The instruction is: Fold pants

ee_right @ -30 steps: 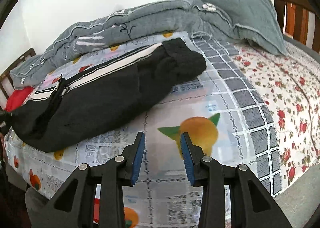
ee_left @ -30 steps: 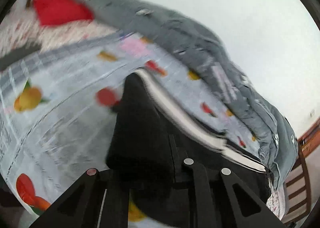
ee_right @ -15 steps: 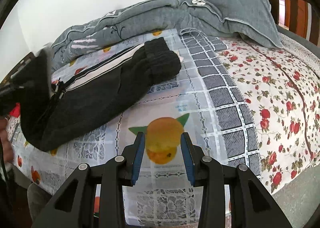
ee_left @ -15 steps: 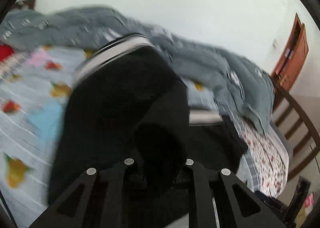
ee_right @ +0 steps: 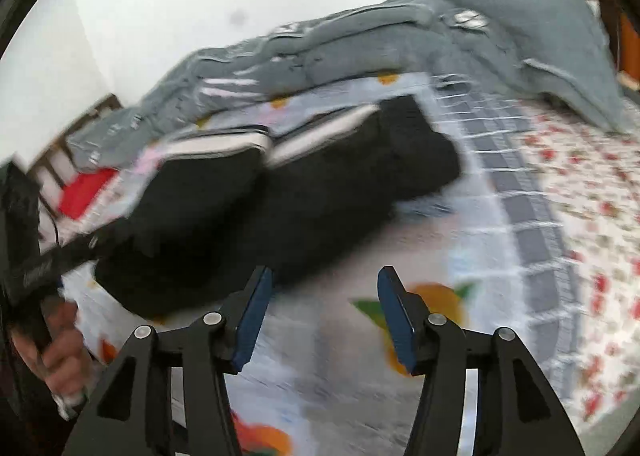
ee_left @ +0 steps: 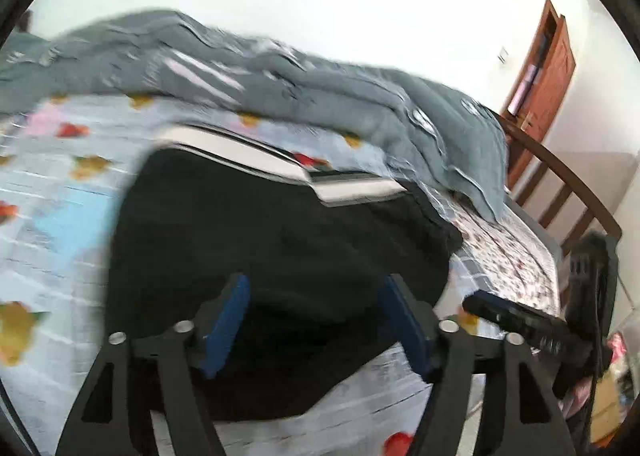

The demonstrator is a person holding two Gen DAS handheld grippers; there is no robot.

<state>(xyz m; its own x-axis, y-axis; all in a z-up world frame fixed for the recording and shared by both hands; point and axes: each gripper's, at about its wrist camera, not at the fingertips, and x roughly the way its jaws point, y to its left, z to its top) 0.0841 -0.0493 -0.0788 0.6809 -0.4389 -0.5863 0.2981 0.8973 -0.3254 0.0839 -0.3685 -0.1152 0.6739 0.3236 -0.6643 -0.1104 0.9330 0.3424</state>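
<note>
The black pants (ee_left: pixel 304 240) with a white side stripe (ee_left: pixel 240 150) lie folded over on the fruit-print sheet (ee_left: pixel 52 224). My left gripper (ee_left: pixel 316 320) hovers over their near edge. Its jaws are opening, and the blue pads (ee_left: pixel 226 320) stand clear of the cloth on both sides. In the right wrist view the pants (ee_right: pixel 320 184) show as two stacked black halves. My right gripper (ee_right: pixel 324 316) is just in front of them over a printed orange (ee_right: pixel 440 300). Its jaws are opening with nothing between them. A hand (ee_right: pixel 60 352) at the left holds the other gripper's handle.
A grey quilt (ee_right: pixel 440 36) is bunched along the wall behind the pants. A red cloth (ee_right: pixel 84 192) lies at the far left by the wooden bed rail (ee_left: pixel 568 172). A floral sheet (ee_right: pixel 580 184) covers the right side. A brown door (ee_left: pixel 548 68) stands beyond.
My left gripper swung across with the black cloth, laid it over the other half of the pants and opened off it. My right gripper opened wider and shifted a little.
</note>
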